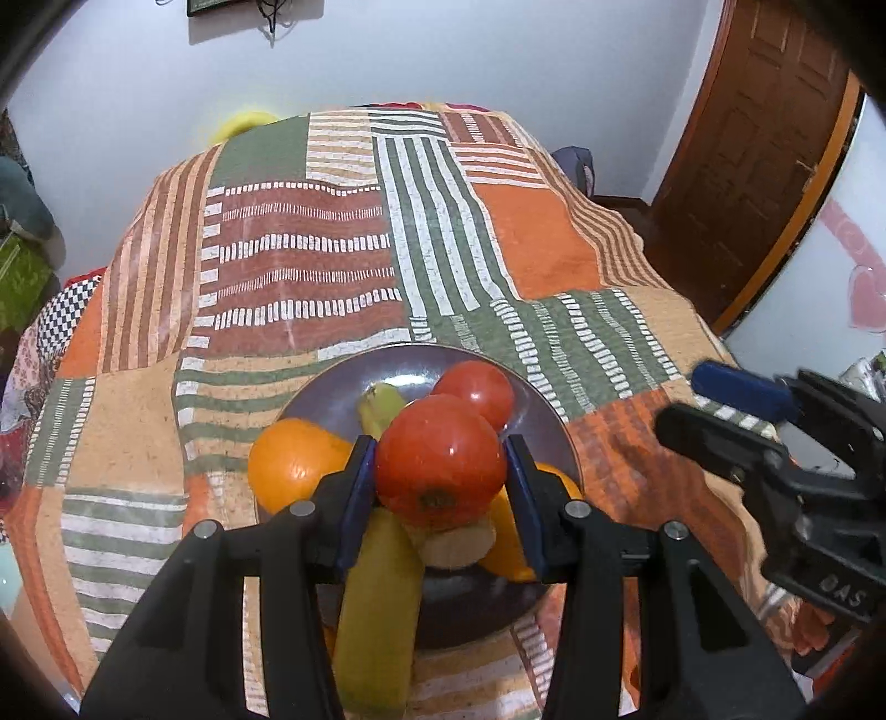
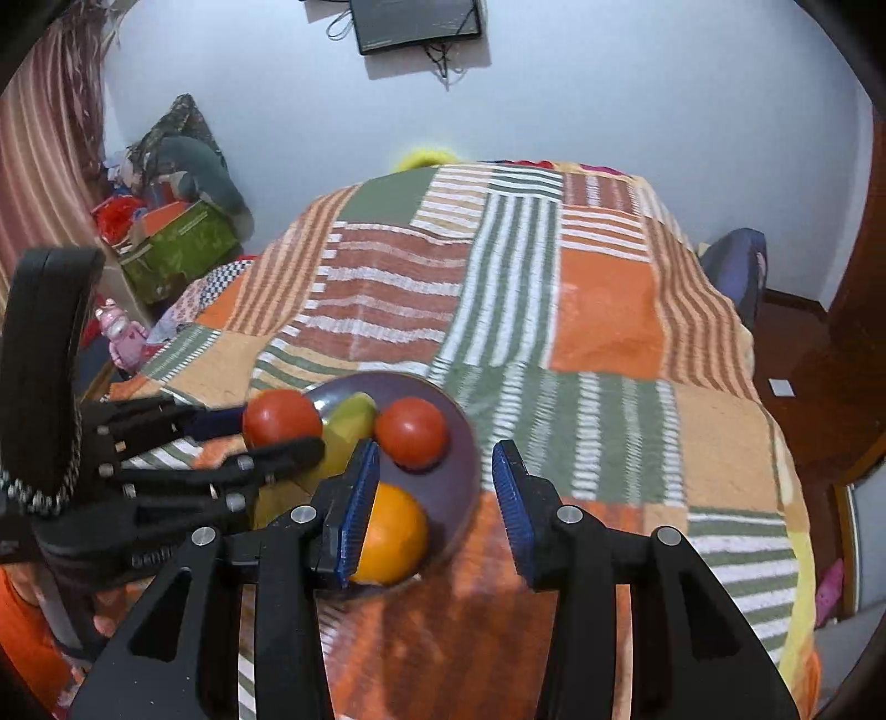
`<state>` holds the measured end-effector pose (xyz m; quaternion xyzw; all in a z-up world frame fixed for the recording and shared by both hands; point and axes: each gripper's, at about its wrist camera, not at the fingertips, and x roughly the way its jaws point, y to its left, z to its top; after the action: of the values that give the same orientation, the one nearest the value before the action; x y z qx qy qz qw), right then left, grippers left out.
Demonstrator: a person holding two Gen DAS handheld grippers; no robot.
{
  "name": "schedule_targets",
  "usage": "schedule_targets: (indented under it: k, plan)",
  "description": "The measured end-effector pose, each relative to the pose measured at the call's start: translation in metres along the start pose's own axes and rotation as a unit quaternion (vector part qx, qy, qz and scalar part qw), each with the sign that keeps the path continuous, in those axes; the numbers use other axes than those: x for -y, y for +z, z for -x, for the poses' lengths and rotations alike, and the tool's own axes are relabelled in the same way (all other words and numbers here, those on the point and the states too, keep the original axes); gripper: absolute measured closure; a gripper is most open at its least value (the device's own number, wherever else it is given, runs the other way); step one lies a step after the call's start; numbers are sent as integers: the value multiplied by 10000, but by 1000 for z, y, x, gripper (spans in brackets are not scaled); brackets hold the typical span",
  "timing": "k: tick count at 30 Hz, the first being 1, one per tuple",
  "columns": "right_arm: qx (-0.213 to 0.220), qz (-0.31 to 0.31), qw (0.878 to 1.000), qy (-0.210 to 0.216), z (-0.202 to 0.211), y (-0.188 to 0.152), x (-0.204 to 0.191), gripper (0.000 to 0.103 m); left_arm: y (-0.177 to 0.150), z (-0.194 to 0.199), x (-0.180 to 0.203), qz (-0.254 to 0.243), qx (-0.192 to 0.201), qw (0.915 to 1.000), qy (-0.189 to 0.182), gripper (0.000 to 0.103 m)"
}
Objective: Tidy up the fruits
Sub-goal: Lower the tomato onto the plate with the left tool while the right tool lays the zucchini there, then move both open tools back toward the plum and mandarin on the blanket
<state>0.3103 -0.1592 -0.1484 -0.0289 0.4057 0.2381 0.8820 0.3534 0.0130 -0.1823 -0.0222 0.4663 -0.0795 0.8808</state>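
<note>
My left gripper (image 1: 440, 446) is shut on a red tomato (image 1: 440, 471), which hangs just above the fruit on a dark purple plate (image 1: 426, 360). On the plate lie a second tomato (image 1: 479, 390), a yellow-green banana (image 1: 376, 603) and two oranges (image 1: 293, 465). In the right wrist view my right gripper (image 2: 437, 498) stands open over the plate's (image 2: 454, 476) right edge, with nothing between its pads. An orange (image 2: 393, 534) sits just beside its left finger. The plate's tomato (image 2: 412, 432) lies ahead, and the held tomato (image 2: 282, 418) is at the left.
The plate rests near the front of a bed covered by a patchwork blanket (image 1: 310, 266) in orange, green and brown. A wooden door (image 1: 764, 166) stands at the right. Boxes and clutter (image 2: 177, 249) fill the floor on the left. A dark screen (image 2: 415, 22) hangs on the wall.
</note>
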Motion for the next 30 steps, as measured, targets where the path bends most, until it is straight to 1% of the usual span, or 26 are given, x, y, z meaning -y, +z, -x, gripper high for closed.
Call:
schedule_targets:
  k: [4,6,7,8,10,11,13,17,23,26,28,30]
  plan:
    - [-10,-109,9999,0,2,-7,11,64,5,-7,4,-21,-37,10000,41,58]
    - [-23,-176,9998,26,2,-11,16,64,7,-10,8,-96,-32,9999,120,58]
    - [-28,-205,9998,33,3,-13,18,64,7,-10,10,-122,-22,9999,118,52]
    - [-35,-236,9997,43,2,-14,20,64,8,-11,11,-122,-36,9999,78,42]
    - [-59,-282,9996,72,1,-17,23,64,8,-12,14,-86,-34,9999,50,30]
    - [-68,-294,9995,73,0,-19,24,64,8,-12,15,-114,-22,9999,23,30]
    - [-76,-297,9995,75,0,-21,25,64,6,-12,16,-142,-38,9999,81,30]
    - [-76,-229,9997,42,4,-24,25,64,3,-5,10,-30,-25,10000,81,30]
    - [1,-163,9999,28,20,-28,19,64,-10,36,3,-61,285,9992,269,30]
    - [61,-115,9999,7,31,-33,13,63,-24,62,-2,-117,393,9986,325,30]
    - [115,-94,9999,-14,41,-38,8,55,-35,79,-6,-145,438,9982,376,30]
    - [153,-55,9999,-43,50,-43,3,53,-49,94,-12,-142,454,9981,394,30]
